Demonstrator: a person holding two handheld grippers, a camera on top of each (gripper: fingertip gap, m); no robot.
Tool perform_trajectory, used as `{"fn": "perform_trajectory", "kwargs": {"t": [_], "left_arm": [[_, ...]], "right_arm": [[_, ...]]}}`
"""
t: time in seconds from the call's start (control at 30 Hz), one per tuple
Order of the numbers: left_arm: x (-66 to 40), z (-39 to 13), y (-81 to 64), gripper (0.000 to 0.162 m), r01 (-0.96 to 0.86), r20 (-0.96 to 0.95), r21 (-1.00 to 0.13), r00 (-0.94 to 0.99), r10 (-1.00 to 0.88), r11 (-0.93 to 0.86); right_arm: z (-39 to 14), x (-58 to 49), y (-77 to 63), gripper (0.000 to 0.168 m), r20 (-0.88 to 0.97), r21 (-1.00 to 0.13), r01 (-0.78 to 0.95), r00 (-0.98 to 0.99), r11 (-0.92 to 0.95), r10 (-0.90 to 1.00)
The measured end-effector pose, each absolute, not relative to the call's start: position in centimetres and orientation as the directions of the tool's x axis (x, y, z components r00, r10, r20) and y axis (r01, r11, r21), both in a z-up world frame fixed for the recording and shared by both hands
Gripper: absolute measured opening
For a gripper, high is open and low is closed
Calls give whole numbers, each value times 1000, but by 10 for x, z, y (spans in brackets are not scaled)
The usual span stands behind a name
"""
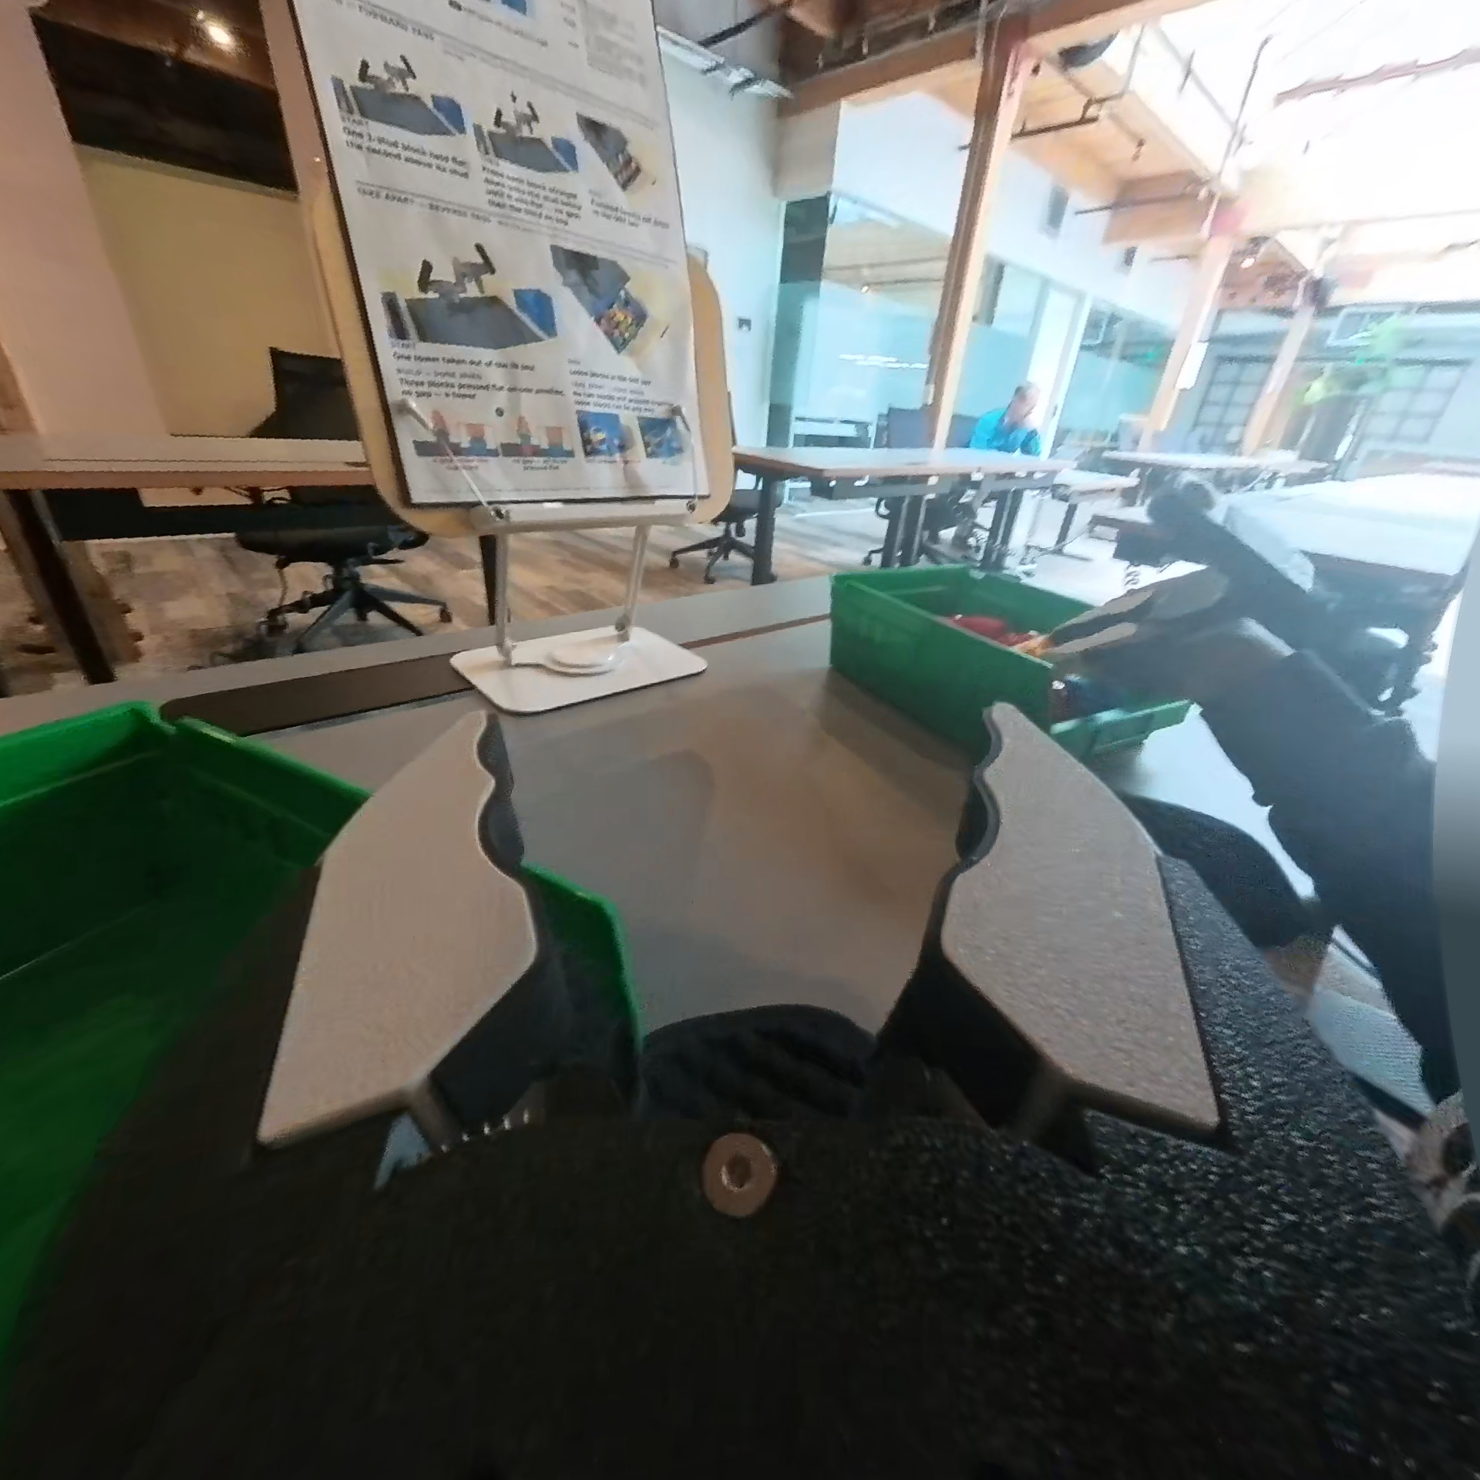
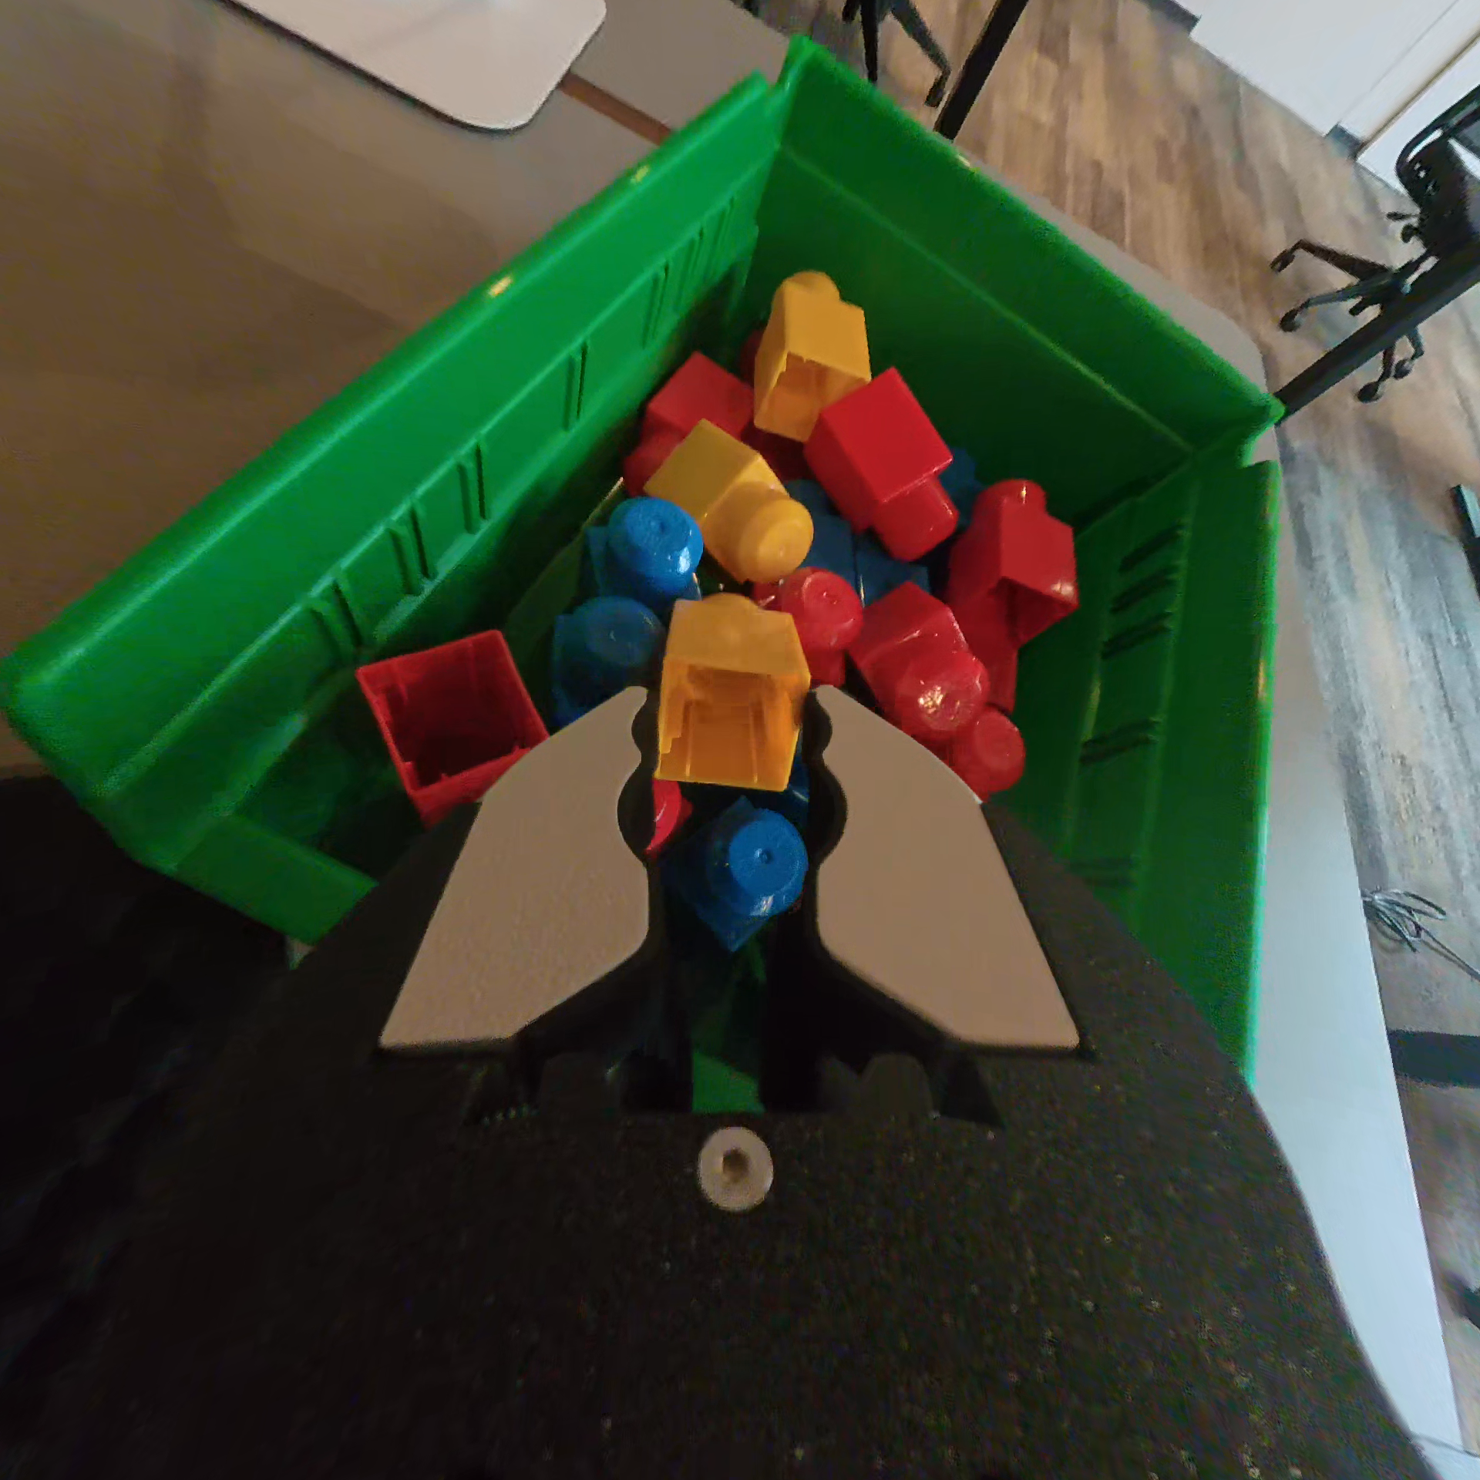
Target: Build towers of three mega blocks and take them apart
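In the right wrist view my right gripper (image 2: 727, 709) is shut on a yellow mega block (image 2: 733, 697), its hollow underside facing the camera, held over a green bin (image 2: 448, 512) with several loose red, blue and yellow blocks. In the left wrist view my left gripper (image 1: 741, 729) is open and empty above the grey table (image 1: 737, 841), beside a second green bin (image 1: 120, 841) at the left whose inside looks empty. The right gripper (image 1: 1065, 633) shows far right in that view, reaching into the block bin (image 1: 921, 665).
An instruction sheet on a white stand (image 1: 577, 661) stands at the table's back edge. Office chairs (image 1: 336, 561), desks and a seated person (image 1: 1005, 428) are beyond the table. The table's right edge (image 2: 1313, 881) drops to a wood floor.
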State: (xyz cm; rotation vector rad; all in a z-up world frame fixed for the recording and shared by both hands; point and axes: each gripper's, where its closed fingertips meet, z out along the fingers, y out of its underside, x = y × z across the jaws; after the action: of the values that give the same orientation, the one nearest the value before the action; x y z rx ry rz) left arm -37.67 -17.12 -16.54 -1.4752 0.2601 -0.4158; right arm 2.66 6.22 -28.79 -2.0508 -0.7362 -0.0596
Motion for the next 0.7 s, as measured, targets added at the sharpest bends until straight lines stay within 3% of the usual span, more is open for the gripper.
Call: {"fn": "perform_trajectory", "kwargs": {"t": [0.07,0.3,0.53,0.7], "left_arm": [[-379,-170,-172,107,89,67,-995,913,-402,35],[-395,-187,-177,98,56,51,-998,947,-319,8],[-424,-211,-186,95,-102,-90,-992,984,-156,-71],[-431,-243,-190,94,-244,-222,-943,968,-116,-227]], "right_arm": [[-288,27,62,38,315,-759,517,823,-395,472],[-270,24,45,79,337,-801,507,821,-317,461],[-249,-5,-8,69,422,-852,523,691,-4,587],[-259,-4,-28,90,399,-853,522,677,-21,618]]}}
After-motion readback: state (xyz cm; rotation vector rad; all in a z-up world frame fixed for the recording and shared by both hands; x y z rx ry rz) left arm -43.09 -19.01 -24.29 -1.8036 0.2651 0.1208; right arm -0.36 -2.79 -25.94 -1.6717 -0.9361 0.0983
